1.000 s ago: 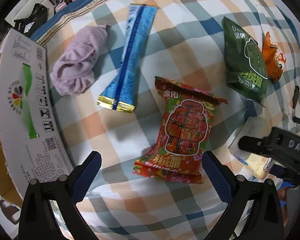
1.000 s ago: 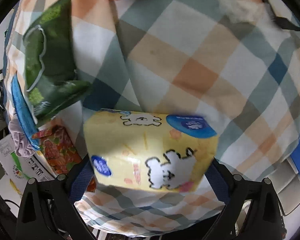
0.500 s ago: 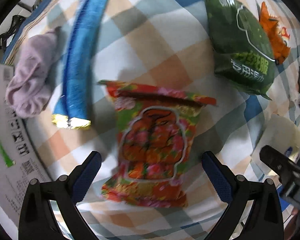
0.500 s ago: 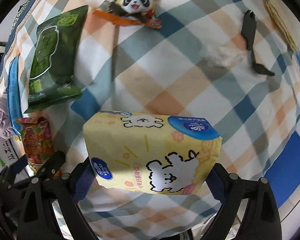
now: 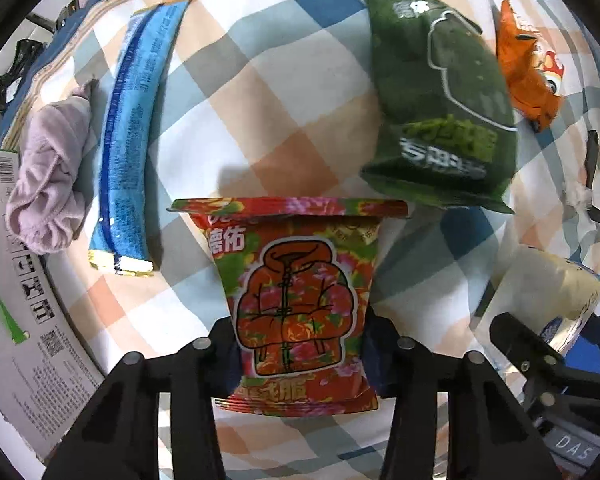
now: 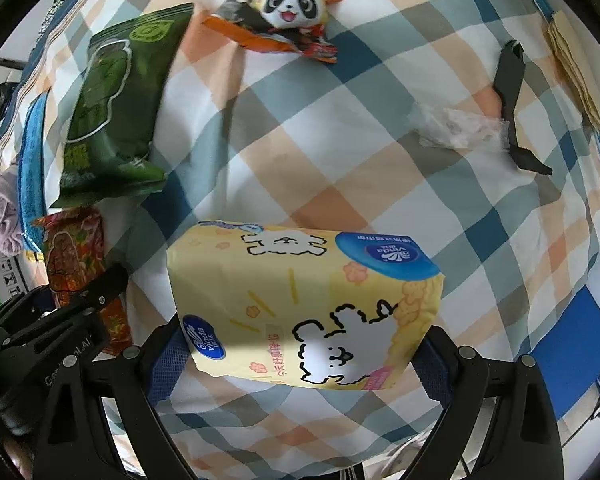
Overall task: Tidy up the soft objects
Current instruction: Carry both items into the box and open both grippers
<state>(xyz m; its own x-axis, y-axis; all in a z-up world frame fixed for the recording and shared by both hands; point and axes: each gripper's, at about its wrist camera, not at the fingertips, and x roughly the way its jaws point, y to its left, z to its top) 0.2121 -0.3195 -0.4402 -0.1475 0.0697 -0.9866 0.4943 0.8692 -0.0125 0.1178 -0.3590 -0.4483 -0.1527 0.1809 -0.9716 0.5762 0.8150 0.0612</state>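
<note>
A checked quilt (image 6: 340,152) in orange, teal and white spreads under everything. At its left edge in the left wrist view lies a cardboard box flap (image 5: 24,320), printed with barcodes and a green stripe.

Taking the red floral wipes pack (image 5: 300,300) as the landmark: the left gripper (image 5: 300,356) has its fingers pressed into both sides of this pack's lower half, so it is clamped on it, and the pack's sealed top edge points away from the camera. Up and to the right of it lies the dark green wipes pack (image 5: 440,92), its bottom corner close to the red pack's top right corner. Left of the red pack lies a long blue packet (image 5: 134,128) with a gold end, and beyond that a crumpled lilac cloth (image 5: 48,176) just beside the box flap. Beyond the green pack sits an orange panda snack bag (image 6: 284,12).

To the right of the red pack, the right gripper (image 6: 300,348) holds a yellow Vinda tissue pack (image 6: 304,304) with white cartoon animals, its blue-padded fingers bearing on the pack's two short ends; the pack appears lifted off the quilt.

Farther right lie a black hair clip (image 6: 512,108) and, touching it, a scrap of crumpled tissue (image 6: 460,128).
</note>
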